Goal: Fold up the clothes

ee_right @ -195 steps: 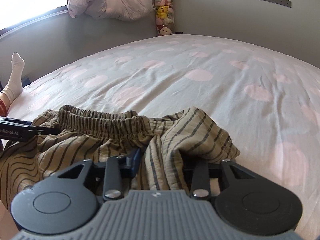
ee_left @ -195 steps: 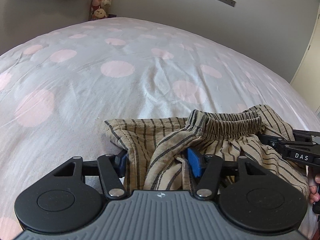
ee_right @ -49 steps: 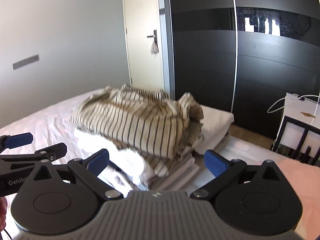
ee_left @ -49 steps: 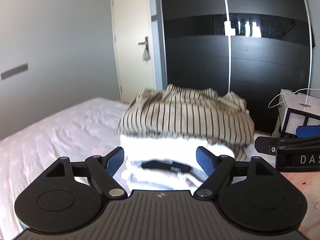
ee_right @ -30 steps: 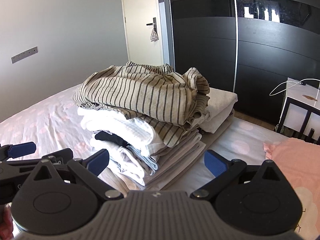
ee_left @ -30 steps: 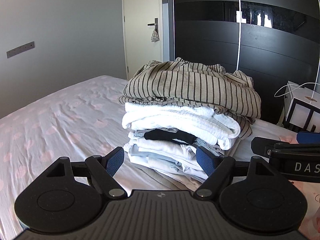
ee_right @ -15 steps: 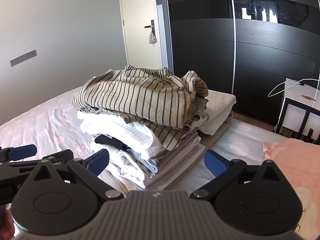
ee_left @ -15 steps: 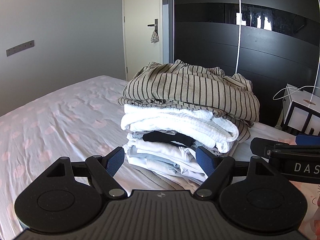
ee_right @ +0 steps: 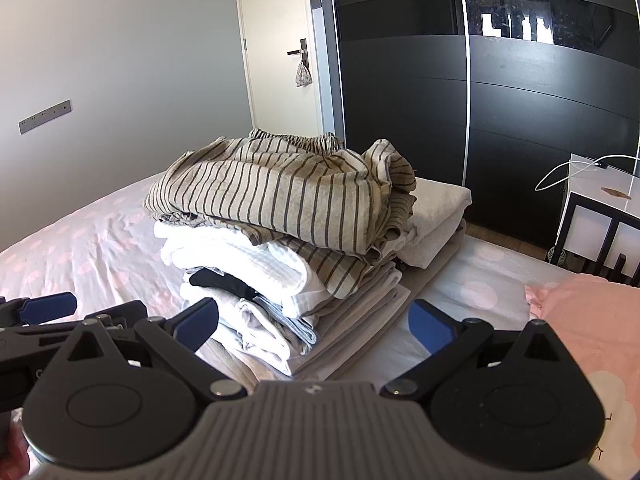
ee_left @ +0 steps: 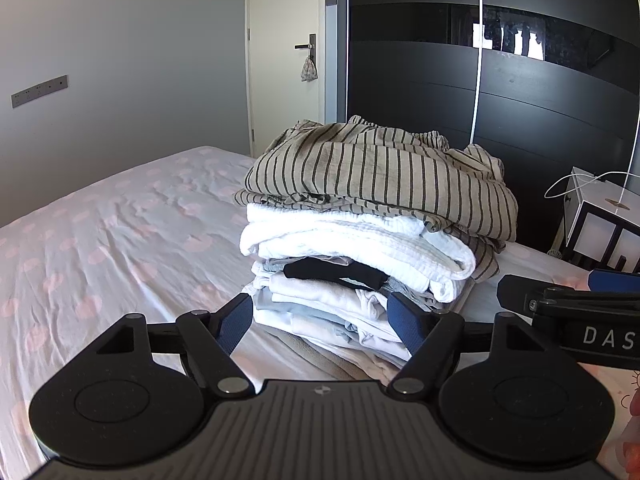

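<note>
A bed with a pale sheet dotted in pink fills the lower part of both wrist views. On it, towards a dark wardrobe, stands a stack of folded clothes. The top item is a pair of beige striped shorts, folded loosely with the elastic waistband at the far edge. Beneath it lie a thick white garment, a thin black item and several pale layers down to the sheet.

The left gripper sits just in front of the stack's base, its jaws closing a little but wide apart, with nothing pinched between the blue pads. The right gripper is spread wide and empty too, near the stack's front corner. Neither touches the clothes.

Judging from this, the striped shorts are already folded and placed, so this piece looks finished (though its edges are rumpled). A pink cloth lies at the right of the bed; whether it is laundry waiting to be folded cannot be told.
</note>
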Motion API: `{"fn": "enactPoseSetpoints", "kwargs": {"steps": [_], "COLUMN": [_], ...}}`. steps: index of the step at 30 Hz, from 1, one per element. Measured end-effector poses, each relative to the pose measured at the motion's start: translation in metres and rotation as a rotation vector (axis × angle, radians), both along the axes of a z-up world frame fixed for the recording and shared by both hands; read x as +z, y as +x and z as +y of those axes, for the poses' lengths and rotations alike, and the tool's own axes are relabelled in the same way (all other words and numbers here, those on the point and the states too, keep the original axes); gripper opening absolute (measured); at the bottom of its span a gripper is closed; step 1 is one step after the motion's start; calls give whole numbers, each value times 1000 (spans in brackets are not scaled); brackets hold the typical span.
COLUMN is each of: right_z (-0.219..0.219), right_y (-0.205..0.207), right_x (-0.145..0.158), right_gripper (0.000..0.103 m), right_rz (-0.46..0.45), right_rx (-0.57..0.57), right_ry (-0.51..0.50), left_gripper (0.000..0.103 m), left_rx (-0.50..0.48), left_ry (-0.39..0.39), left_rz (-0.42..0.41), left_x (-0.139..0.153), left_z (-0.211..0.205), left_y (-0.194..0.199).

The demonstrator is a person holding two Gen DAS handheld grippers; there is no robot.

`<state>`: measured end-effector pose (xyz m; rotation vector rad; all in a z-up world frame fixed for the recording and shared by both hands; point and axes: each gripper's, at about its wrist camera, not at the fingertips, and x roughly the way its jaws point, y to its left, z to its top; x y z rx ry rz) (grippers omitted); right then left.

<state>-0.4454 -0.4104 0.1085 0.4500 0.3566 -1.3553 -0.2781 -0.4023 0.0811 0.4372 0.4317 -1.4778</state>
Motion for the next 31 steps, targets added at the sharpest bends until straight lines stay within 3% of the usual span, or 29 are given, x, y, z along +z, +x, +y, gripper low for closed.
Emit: {"fn": "enactPoseSetpoints", "kwargs": {"steps": [31], "right_z": [3], "right_y": [2], "right_x": [0], "right_gripper": [102], "right_rz": [-16], "right_rx": [0], "right_ry": [-2], "left_gripper": [70], "left_rx": [4], "left_ry": [-9], "left_rz": [26], "left_x": [1], "left_z": [4], "left_y": [4]}}
